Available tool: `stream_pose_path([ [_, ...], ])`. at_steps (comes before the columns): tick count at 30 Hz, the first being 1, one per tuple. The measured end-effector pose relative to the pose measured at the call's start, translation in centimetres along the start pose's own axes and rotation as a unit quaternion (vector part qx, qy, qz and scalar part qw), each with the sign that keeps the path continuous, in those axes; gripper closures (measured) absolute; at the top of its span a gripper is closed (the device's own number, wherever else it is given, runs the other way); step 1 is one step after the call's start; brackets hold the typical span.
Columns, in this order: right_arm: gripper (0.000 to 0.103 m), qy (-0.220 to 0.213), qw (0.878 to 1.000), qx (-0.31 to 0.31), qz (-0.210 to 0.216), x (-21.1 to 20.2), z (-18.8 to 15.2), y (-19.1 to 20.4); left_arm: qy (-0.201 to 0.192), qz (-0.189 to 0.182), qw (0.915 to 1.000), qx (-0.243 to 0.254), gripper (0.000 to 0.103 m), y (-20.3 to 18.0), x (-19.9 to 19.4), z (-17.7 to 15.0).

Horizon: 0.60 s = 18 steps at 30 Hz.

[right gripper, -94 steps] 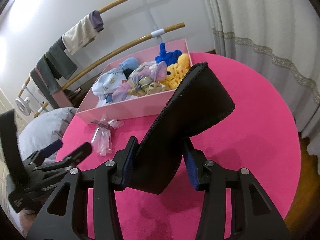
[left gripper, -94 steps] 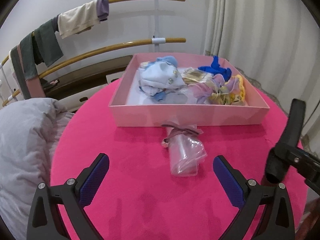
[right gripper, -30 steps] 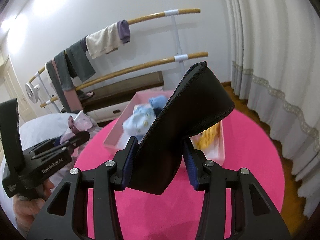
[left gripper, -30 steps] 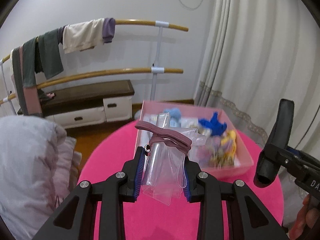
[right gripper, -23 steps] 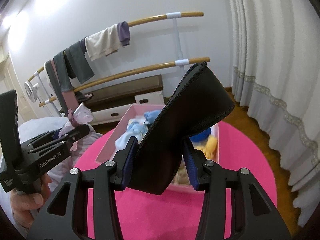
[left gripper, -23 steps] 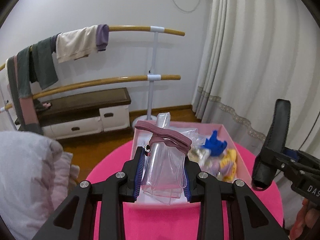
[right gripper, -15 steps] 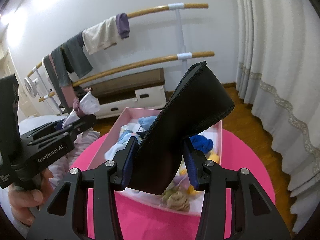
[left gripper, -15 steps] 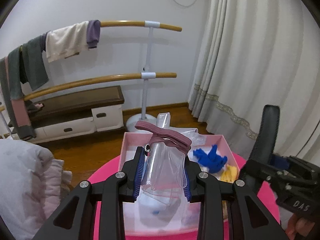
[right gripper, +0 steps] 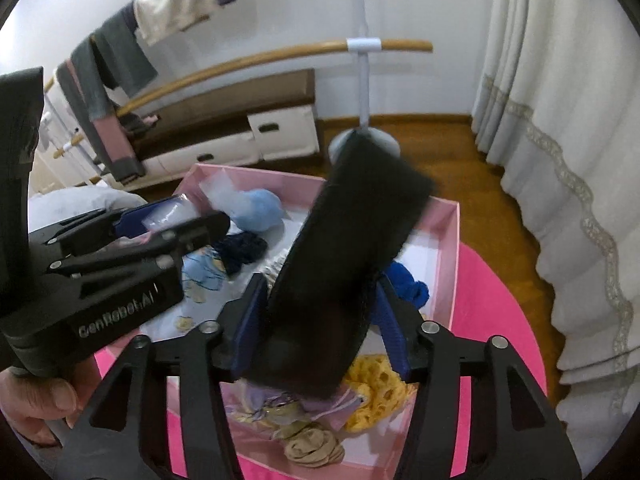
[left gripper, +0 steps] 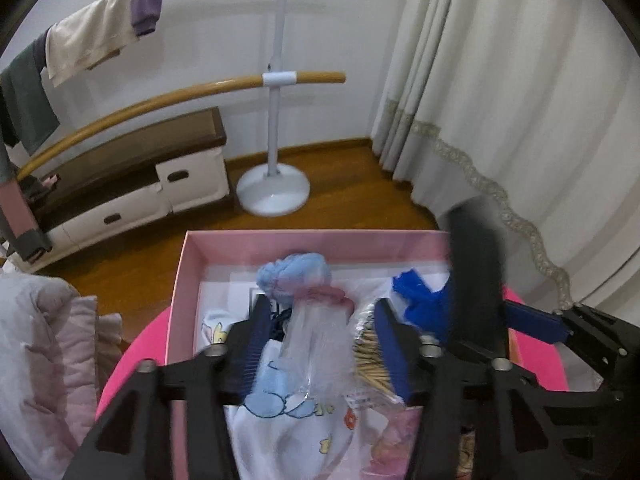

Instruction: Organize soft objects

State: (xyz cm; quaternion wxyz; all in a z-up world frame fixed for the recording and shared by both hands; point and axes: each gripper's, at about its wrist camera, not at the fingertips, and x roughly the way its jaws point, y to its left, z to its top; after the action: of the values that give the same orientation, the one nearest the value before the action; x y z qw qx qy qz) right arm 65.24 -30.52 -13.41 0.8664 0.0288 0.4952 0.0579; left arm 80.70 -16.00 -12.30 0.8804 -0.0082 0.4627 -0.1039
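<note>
My left gripper (left gripper: 320, 340) hangs over the pink box (left gripper: 304, 242). Its jaws have spread, and the clear plastic bag with a mauve band (left gripper: 320, 320) sits loosely between the blue pads. My right gripper (right gripper: 316, 320) is over the same box (right gripper: 450, 264) with its jaws slightly parted around the black foam pad (right gripper: 344, 272), which looks blurred; I cannot tell whether it is gripped. The box holds a light blue ball (right gripper: 260, 210), a royal blue cloth (right gripper: 408, 284), a yellow knit piece (right gripper: 376, 392) and printed baby clothes (left gripper: 288, 420).
The box rests on a round pink table (right gripper: 496, 340). A grey quilt (left gripper: 44, 360) lies at the left. A two-bar wooden clothes rail (left gripper: 276, 80) with hung garments, a low bench with drawers (left gripper: 120, 184) and a curtain (left gripper: 520, 100) stand behind.
Both grippers moved forward and down over the pink box. The left jaws opened from a tight hold on the bag. The right jaws widened around the black pad.
</note>
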Motion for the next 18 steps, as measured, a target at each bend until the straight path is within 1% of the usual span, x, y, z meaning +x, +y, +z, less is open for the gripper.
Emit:
stream_pose_path([
  [1, 0.048, 0.003, 1.0, 0.003, 0.003, 0.1, -0.2, -0.3, -0.001, 0.003, 1.0, -0.001, 0.037, -0.2, 0.4, 0.4],
  [3, 0.041, 0.006, 1.0, 0.011, 0.007, 0.3, -0.6, -0.8, -0.008, 0.008, 0.9999, -0.006, 0.03, 0.0, 0.7, 1.4],
  [4, 0.036, 0.004, 1.0, 0.015, 0.006, 0.2, -0.9, -1.1, -0.012, 0.01, 0.9999, -0.007, 0.026, 0.0, 0.7, 1.5],
  [5, 0.033, 0.001, 1.0, 0.02, 0.007, 0.0, -1.1, -1.4, -0.016, 0.012, 0.9998, -0.009, 0.024, 0.1, 0.5, 1.5],
  [6, 0.027, -0.004, 1.0, 0.026, 0.01, -0.3, -1.4, -1.7, -0.024, 0.018, 0.9995, -0.009, 0.021, 0.3, 0.4, 1.9],
  [7, 0.015, -0.013, 0.999, 0.037, 0.013, -0.7, -1.6, -2.2, -0.029, 0.021, 0.9993, -0.009, 0.016, 0.2, 0.0, 1.5],
  [8, 0.003, -0.025, 0.998, 0.047, 0.014, -1.3, -1.9, -2.5, -0.037, 0.027, 0.9989, -0.009, 0.013, 0.2, -0.4, 1.4],
  [9, 0.0, -0.033, 0.998, 0.053, 0.013, -1.8, -2.2, -2.7, -0.047, 0.032, 0.9983, -0.009, 0.007, 0.3, -0.8, 1.5],
  [10, 0.0, -0.045, 0.997, 0.062, 0.011, -2.5, -2.6, -2.9, -0.058, 0.037, 0.9976, -0.01, 0.002, 0.5, -1.4, 1.4],
  [11, 0.0, -0.052, 0.996, 0.068, 0.007, -3.1, -3.0, -3.0, -0.072, 0.042, 0.9965, -0.011, 0.0, 0.5, -2.0, 1.4],
  [14, 0.0, -0.076, 0.994, 0.082, -0.011, -5.3, -4.3, -2.6, -0.102, 0.056, 0.9931, -0.014, 0.0, 0.7, -3.9, 0.9],
  [18, 0.0, -0.11, 0.99, 0.09, -0.011, -9.2, -6.5, -0.9, -0.137, 0.065, 0.9883, -0.016, 0.0, 0.2, -7.0, -0.4],
])
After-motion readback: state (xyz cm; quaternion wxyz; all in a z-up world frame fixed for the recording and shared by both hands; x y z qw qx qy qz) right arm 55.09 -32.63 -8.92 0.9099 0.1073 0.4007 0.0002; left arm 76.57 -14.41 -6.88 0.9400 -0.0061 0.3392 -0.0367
